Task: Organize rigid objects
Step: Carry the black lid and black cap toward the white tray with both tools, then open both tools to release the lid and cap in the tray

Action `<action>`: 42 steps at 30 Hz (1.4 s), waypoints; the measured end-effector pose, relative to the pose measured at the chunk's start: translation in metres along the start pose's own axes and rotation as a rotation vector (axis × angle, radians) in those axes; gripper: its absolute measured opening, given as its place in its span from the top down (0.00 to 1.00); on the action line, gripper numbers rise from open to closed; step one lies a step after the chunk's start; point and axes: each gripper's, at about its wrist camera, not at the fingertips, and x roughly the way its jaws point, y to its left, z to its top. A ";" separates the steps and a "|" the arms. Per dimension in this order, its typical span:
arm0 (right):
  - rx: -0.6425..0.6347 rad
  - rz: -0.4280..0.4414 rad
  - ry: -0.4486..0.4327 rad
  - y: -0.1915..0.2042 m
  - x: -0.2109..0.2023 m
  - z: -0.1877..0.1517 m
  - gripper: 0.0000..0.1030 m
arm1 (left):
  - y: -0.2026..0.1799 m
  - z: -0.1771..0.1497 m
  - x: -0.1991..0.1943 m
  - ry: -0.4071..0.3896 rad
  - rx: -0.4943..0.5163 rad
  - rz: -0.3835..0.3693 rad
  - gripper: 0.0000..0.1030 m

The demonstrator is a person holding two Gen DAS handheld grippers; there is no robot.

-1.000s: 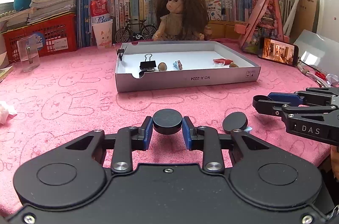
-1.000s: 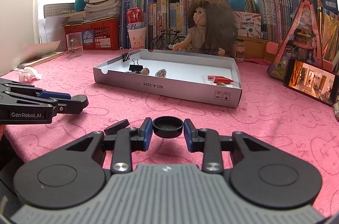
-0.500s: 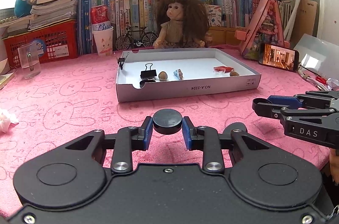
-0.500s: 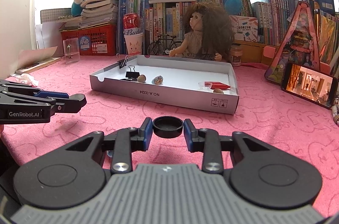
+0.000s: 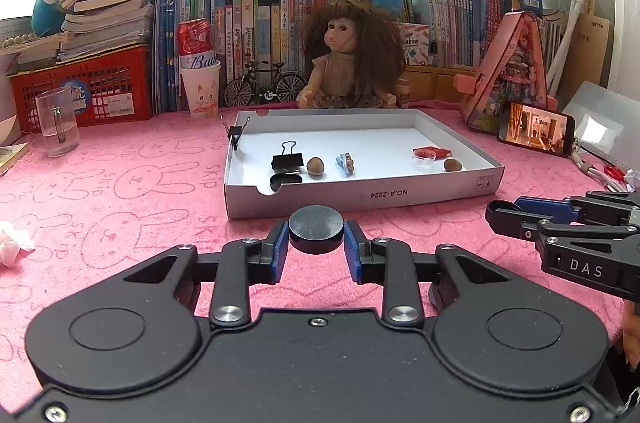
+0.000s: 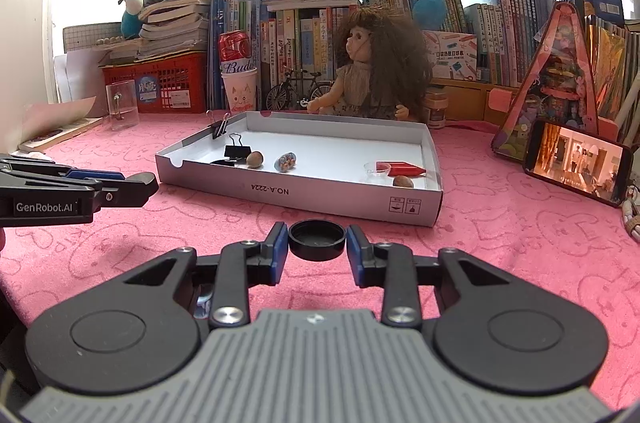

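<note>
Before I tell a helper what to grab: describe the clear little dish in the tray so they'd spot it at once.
Find the shallow white cardboard tray in front of the doll on the pink cloth. At its right end lies a red piece; the clear little dish sits against its left side, the tray's only see-through item.

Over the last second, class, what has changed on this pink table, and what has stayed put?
Almost nothing: both views shift slightly. The left tongs still clamp the black disc, the right tongs the black cap. The white tray and its contents are unmoved.
</note>
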 end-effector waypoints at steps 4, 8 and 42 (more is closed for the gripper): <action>0.024 -0.011 -0.002 -0.005 0.005 0.007 0.64 | 0.003 0.011 0.007 -0.004 -0.016 0.001 0.73; 0.038 -0.027 -0.004 -0.011 0.012 0.014 0.64 | 0.006 0.020 0.016 -0.008 -0.028 0.013 0.73; 0.174 -0.059 0.062 -0.046 0.080 0.042 0.64 | 0.028 0.057 0.098 0.062 -0.097 0.047 0.73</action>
